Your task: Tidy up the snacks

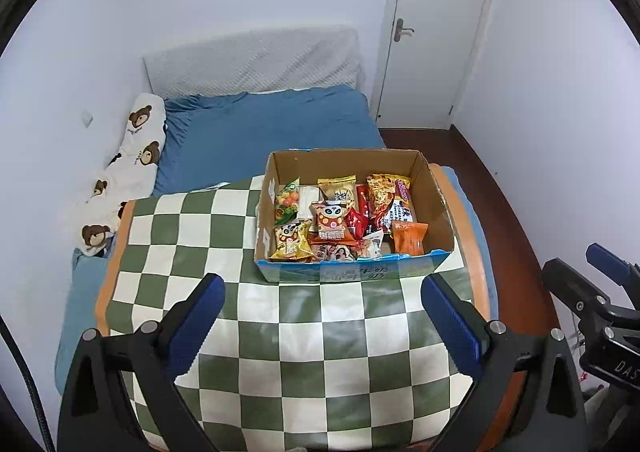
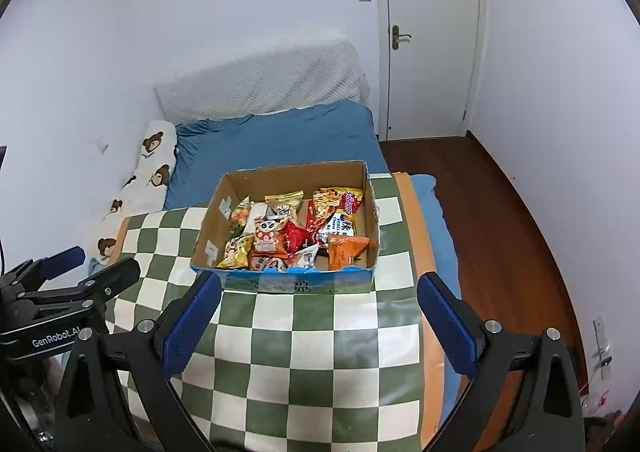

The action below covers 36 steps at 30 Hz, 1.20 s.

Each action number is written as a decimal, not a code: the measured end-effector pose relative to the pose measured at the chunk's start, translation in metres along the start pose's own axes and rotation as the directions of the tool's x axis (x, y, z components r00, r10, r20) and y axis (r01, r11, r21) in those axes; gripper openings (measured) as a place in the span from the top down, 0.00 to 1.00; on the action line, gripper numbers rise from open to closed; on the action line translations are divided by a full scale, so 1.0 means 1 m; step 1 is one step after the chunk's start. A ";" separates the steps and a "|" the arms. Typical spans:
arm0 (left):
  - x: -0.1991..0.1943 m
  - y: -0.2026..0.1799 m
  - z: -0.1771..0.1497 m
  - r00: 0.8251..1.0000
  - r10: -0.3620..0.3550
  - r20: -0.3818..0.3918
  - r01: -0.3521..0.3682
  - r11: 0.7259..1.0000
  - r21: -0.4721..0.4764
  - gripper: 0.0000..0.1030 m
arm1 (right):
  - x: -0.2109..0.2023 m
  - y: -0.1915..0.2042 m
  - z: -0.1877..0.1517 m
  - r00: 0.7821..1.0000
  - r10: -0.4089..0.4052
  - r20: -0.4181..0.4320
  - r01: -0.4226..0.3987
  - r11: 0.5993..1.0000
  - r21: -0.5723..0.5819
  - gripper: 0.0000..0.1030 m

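- Snacks (image 1: pixel 340 220): all visible packets lie loosely piled inside the cardboard box (image 1: pixel 440 208), which stands at the far end of the checkered cloth (image 1: pixel 280 332).
- Left gripper (image 1: pixel 322 316): fingers spread wide, holding nothing, short of the box.
- Right gripper (image 2: pixel 318 320): fingers spread wide, also holding nothing.
- Progress: no packet lies outside the box; judged as collected but unsorted, or complete.

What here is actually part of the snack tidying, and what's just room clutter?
Part of the job:
- cardboard box, on the checkered cloth
- snack packets piled inside it
- left tool and right tool, both open, holding nothing

Just lying about:
- blue bed
- bear-print pillow
- white door
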State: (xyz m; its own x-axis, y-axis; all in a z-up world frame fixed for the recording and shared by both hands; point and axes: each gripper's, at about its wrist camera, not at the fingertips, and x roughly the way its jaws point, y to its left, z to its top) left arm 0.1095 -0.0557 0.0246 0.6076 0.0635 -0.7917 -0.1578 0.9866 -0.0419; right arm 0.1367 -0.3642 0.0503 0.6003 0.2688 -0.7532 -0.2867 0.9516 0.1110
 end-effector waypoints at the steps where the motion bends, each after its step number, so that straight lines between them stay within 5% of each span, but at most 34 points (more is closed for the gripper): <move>1: -0.002 0.000 -0.001 1.000 0.000 -0.001 0.000 1.000 0.000 0.03 | -0.003 0.001 -0.001 1.000 0.000 0.002 0.000 1.000 -0.003 0.03; 14: -0.014 0.000 -0.005 1.000 0.002 0.023 -0.002 1.000 0.000 0.03 | -0.021 0.007 -0.006 1.000 0.005 0.016 -0.005 1.000 -0.013 0.02; 36: 0.042 0.003 0.027 0.998 0.060 0.018 -0.059 0.998 -0.015 0.00 | 0.051 -0.002 0.027 0.995 -0.102 -0.001 0.102 0.995 0.012 0.01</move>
State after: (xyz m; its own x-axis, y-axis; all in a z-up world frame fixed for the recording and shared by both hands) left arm 0.1556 -0.0460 0.0074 0.6113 0.1251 -0.7814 -0.2054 0.9787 -0.0041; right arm 0.1883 -0.3483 0.0287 0.6256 0.1705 -0.7613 -0.2156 0.9756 0.0413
